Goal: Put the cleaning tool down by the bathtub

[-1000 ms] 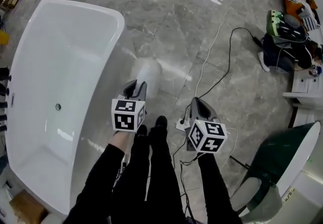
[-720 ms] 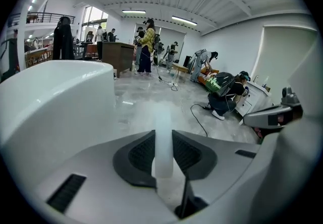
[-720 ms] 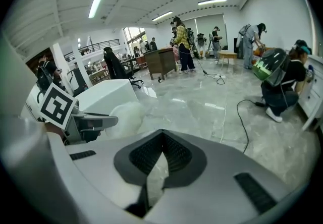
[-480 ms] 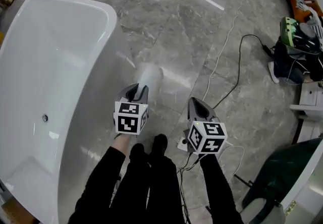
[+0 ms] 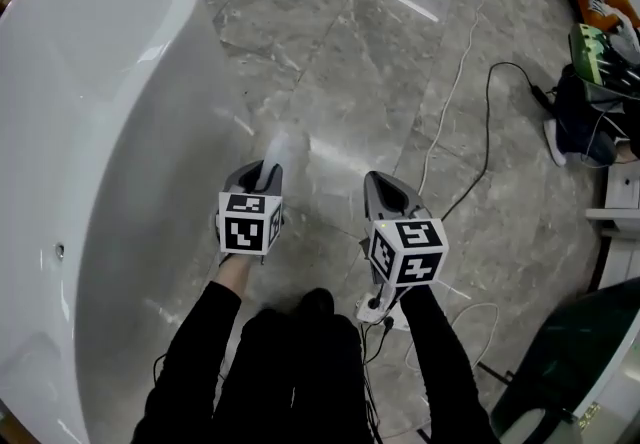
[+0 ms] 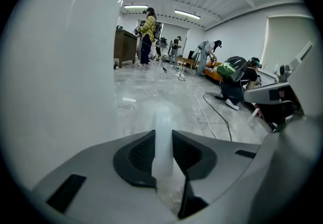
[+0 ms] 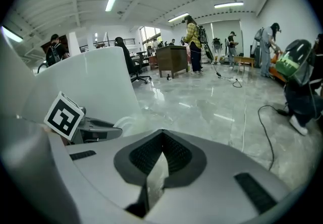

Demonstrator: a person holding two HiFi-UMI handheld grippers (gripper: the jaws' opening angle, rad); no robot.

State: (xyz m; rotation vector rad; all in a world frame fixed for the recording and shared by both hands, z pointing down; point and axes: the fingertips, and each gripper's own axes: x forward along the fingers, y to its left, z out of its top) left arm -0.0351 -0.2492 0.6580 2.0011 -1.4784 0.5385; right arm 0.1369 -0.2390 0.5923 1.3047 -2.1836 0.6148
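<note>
The white bathtub (image 5: 100, 122) fills the left of the head view, and its outer wall (image 6: 60, 66) looms at the left of the left gripper view. My left gripper (image 5: 261, 173) hangs just right of the tub, over the floor, shut on the cleaning tool (image 5: 284, 149), a pale, blurred white piece that sticks out forward. The tool's translucent white handle (image 6: 163, 137) stands clamped between the jaws of the left gripper (image 6: 163, 155). My right gripper (image 5: 383, 193) is held beside it, shut with nothing in it (image 7: 159, 160). The tub (image 7: 96, 81) and left gripper's marker cube (image 7: 63, 115) show at its left.
Grey marble floor (image 5: 350, 42) stretches ahead. A black cable (image 5: 486, 122) and a white cable (image 5: 452, 82) run across it, with a power strip (image 5: 372, 310) by my feet. Bags (image 5: 596, 82) lie at the right. A dark green tub (image 5: 570, 362) sits bottom right. People stand far back (image 6: 147, 31).
The view has swung, so the tub sits further left and larger. Both grippers have moved slightly forward over the floor. The left one keeps its hold on the tool.
</note>
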